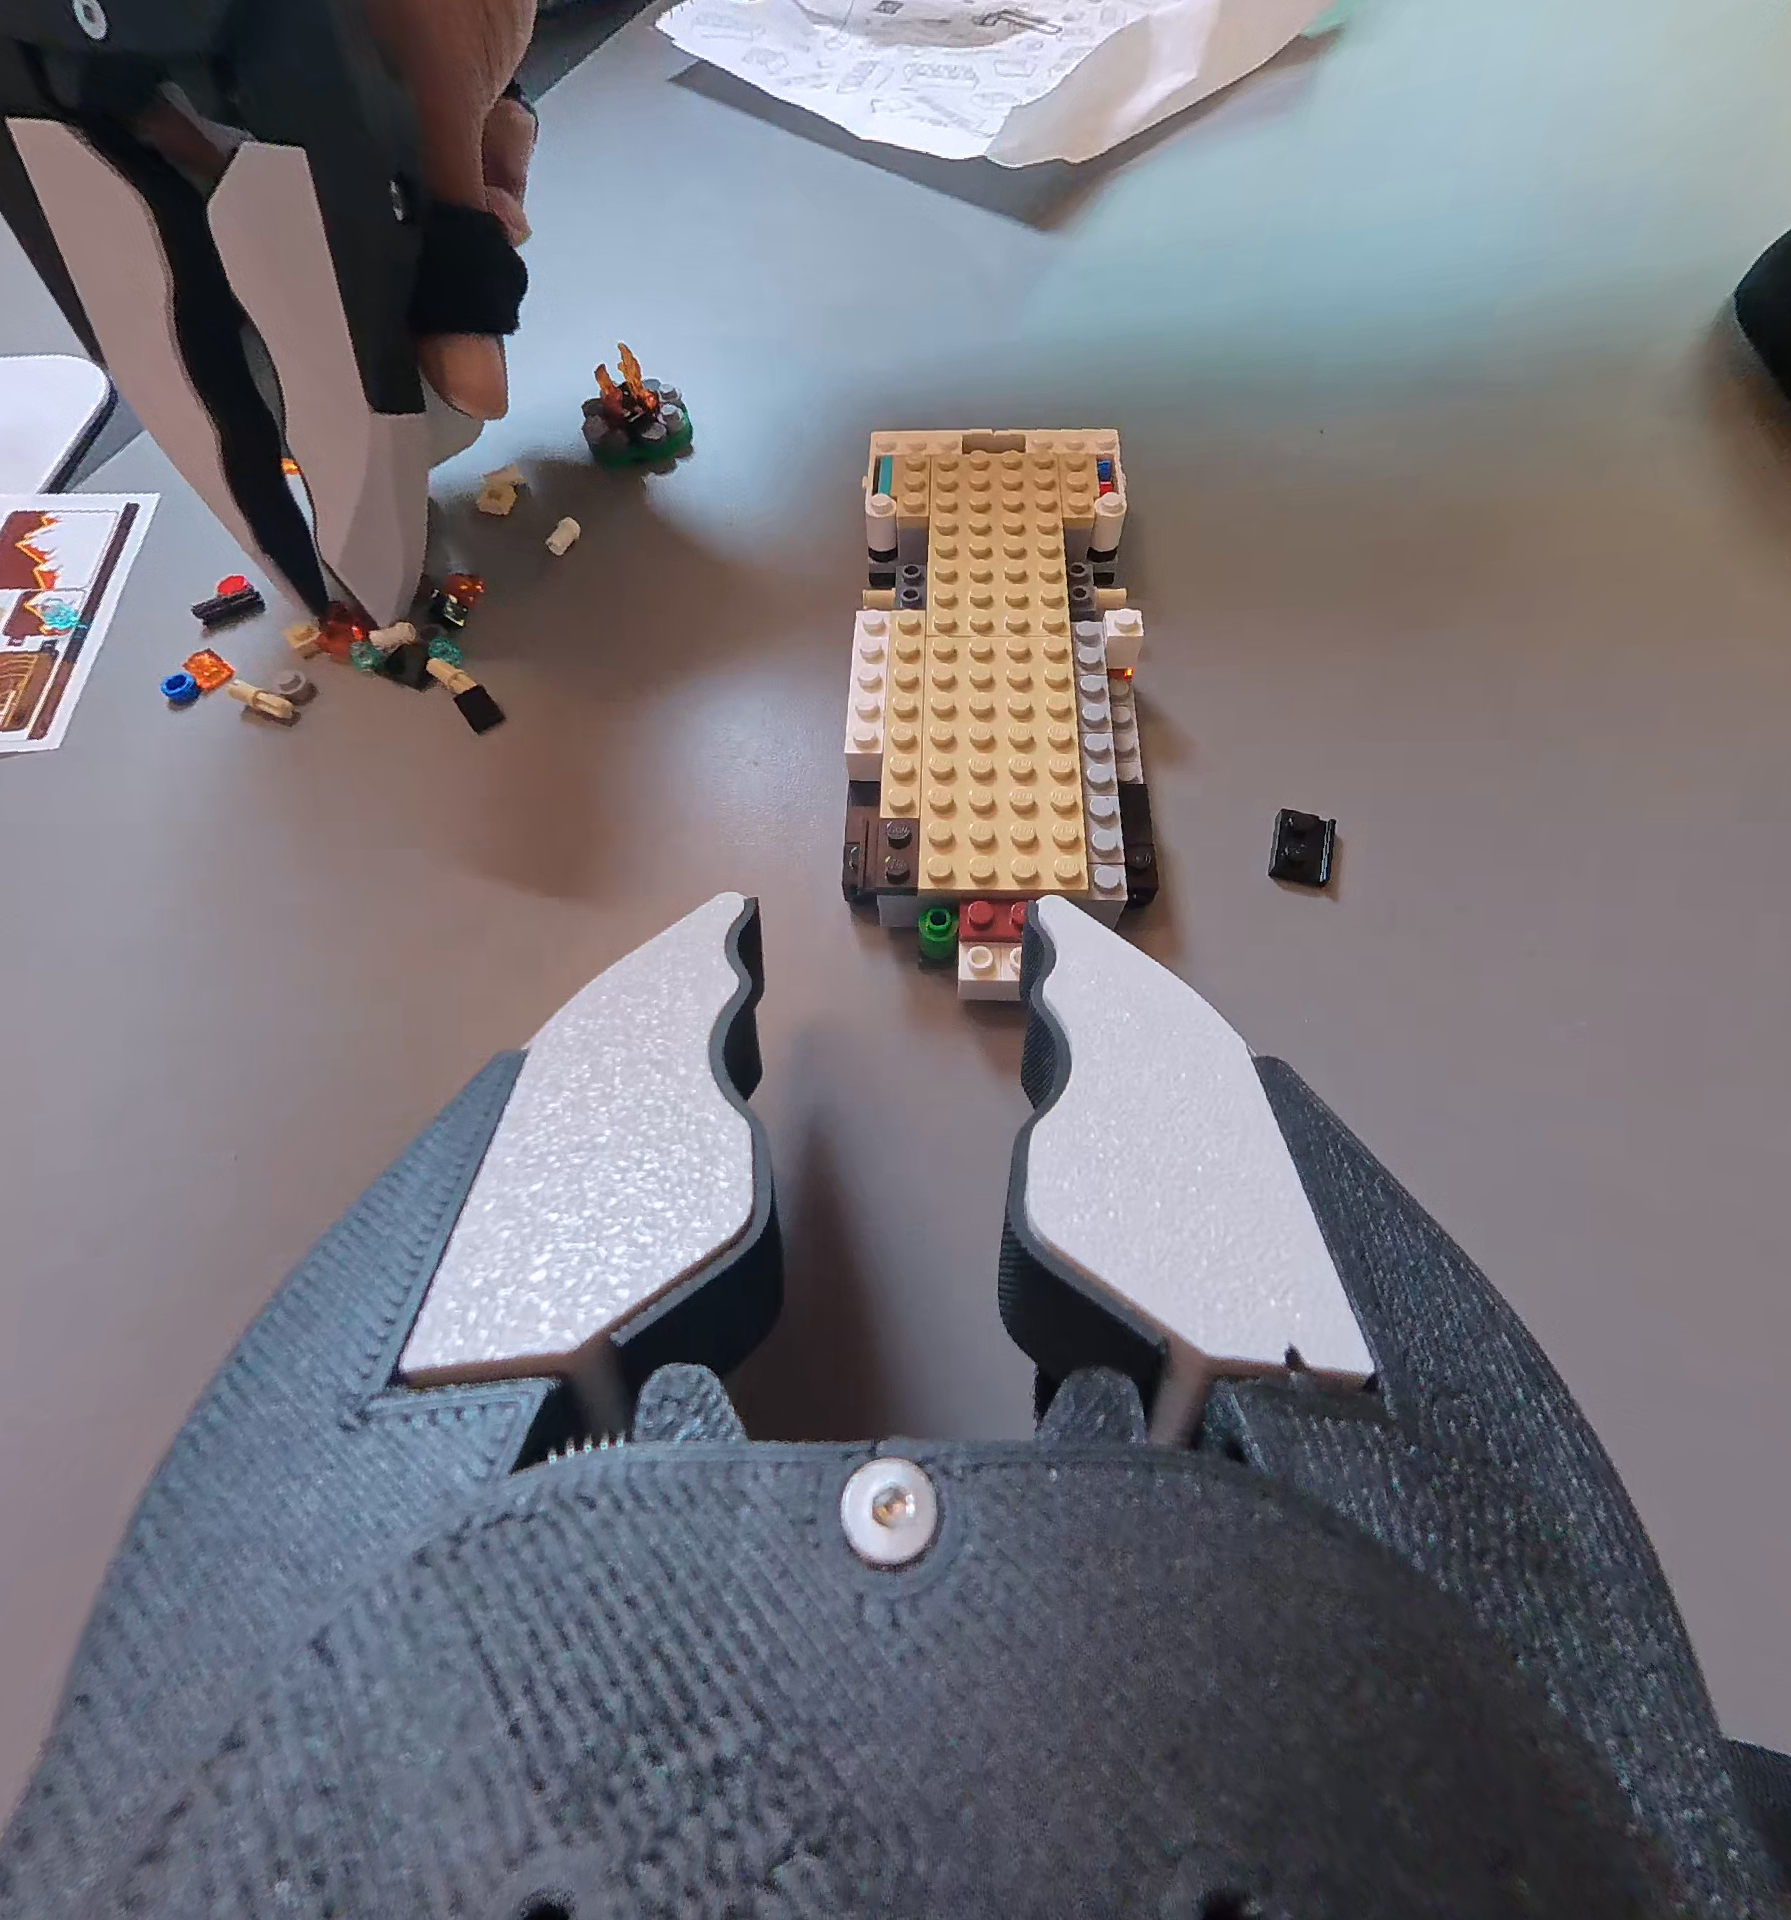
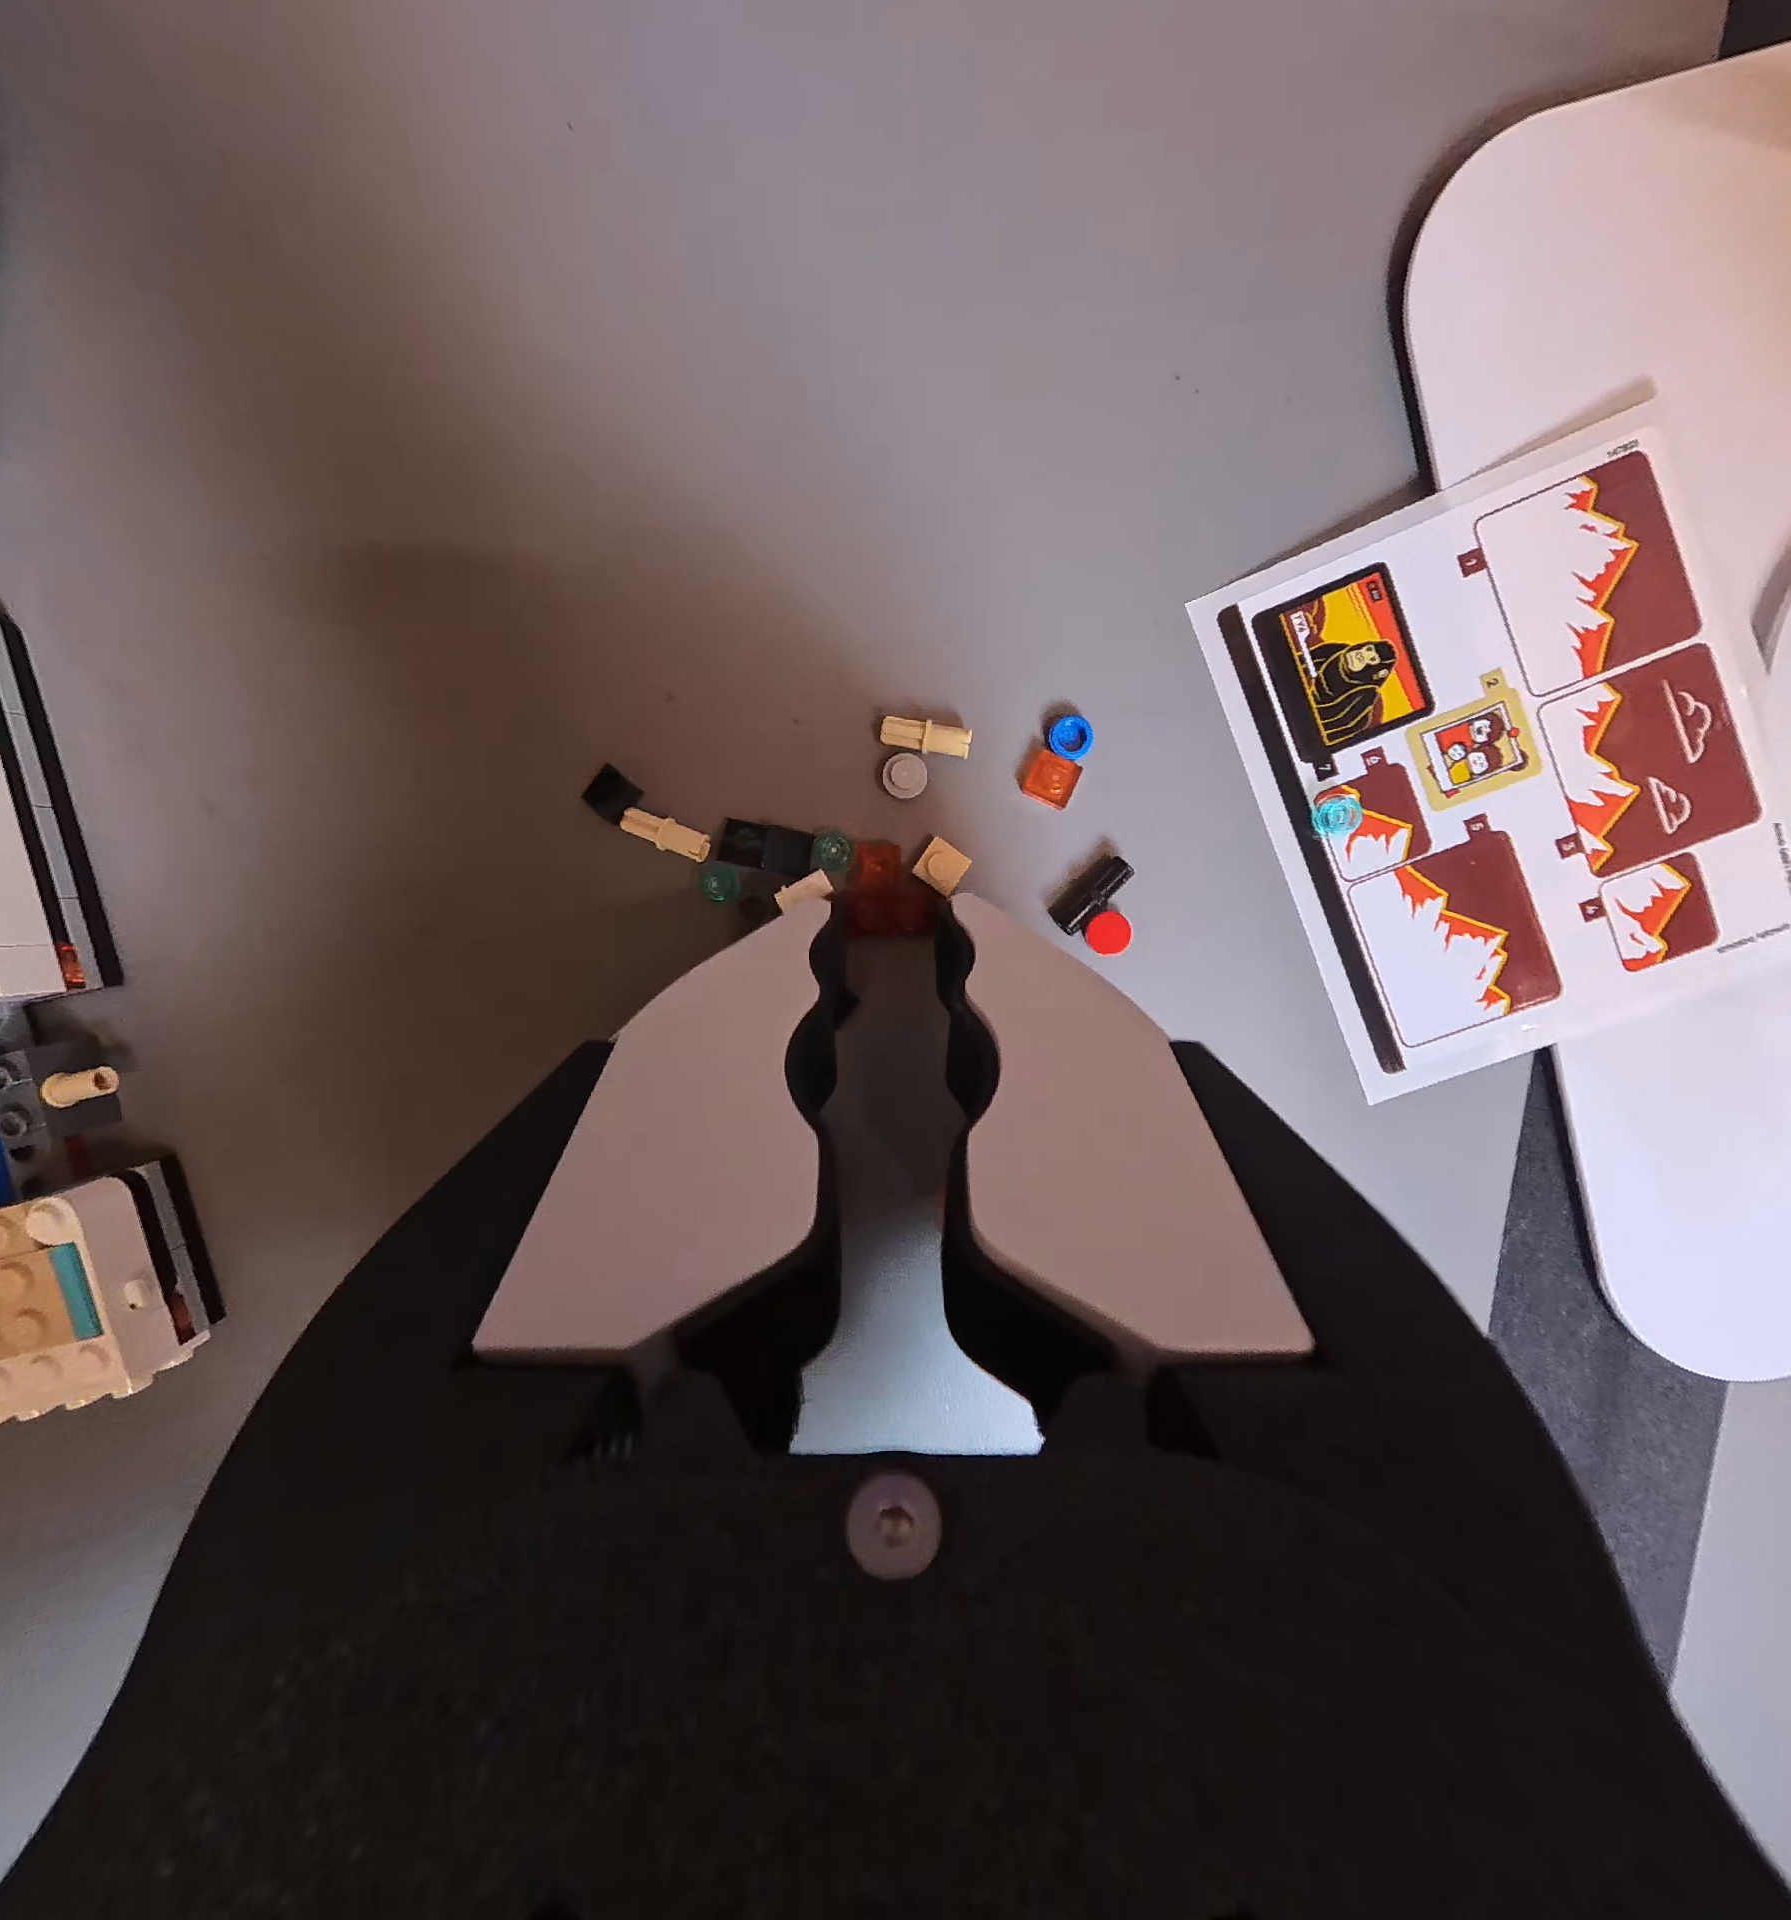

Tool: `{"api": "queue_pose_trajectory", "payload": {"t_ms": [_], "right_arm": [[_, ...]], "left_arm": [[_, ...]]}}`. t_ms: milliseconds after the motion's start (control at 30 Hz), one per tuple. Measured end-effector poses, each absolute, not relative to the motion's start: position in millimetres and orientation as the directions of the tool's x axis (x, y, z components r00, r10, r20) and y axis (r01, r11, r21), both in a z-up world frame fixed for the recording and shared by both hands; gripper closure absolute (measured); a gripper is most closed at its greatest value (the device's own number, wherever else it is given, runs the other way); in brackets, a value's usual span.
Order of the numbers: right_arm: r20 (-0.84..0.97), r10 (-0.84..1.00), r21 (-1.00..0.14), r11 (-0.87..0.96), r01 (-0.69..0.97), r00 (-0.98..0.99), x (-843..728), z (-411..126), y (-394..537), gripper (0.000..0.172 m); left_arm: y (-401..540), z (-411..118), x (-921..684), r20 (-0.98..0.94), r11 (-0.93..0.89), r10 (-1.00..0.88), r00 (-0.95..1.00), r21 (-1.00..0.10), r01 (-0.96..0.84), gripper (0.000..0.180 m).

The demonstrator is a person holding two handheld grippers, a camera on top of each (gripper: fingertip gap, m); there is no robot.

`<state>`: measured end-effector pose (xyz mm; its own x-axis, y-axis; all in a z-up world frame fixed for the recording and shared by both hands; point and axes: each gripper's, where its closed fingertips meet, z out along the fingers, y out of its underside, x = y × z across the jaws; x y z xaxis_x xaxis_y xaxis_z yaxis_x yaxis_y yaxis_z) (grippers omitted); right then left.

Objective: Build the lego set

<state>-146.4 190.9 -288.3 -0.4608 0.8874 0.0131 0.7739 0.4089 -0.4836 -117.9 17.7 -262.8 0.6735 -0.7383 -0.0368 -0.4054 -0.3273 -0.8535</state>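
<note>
Left gripper (image 1: 891, 935) wide by tan brick model (image 1: 995, 675), right gripper (image 2: 886, 914) narrow around translucent orange piece (image 2: 880, 899)

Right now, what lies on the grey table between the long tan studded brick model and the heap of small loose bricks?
Nothing: in the left wrist view, bare grey table separates the tan model from the heap.

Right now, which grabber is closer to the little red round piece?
Right. The right gripper has its tips in the loose pile, just beside the red round piece. The left gripper sits far off, by the tan brick model.
</note>
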Motion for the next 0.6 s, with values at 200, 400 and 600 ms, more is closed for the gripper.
{"api": "queue_pose_trajectory", "payload": {"t_ms": [200,400,600], "right_arm": [[0.102,0.909,-0.556,0.389,0.734,-0.405,-132,-245,174,0.155],[0.096,0.942,-0.662,0.301,0.686,-0.320,-72,-206,101,0.155],[0.043,0.976,-0.671,0.186,0.718,-0.213,-8,-233,37,0.156]], "left_arm": [[19,-263,-119,-0.040,-0.331,-0.733,0.679,-0.851,-0.407,0.131],[15,-269,-111,-0.015,-0.353,-0.760,0.649,-0.830,-0.433,0.124],[12,-278,-97,-0.027,-0.356,-0.795,0.605,-0.787,-0.503,0.122]]}}
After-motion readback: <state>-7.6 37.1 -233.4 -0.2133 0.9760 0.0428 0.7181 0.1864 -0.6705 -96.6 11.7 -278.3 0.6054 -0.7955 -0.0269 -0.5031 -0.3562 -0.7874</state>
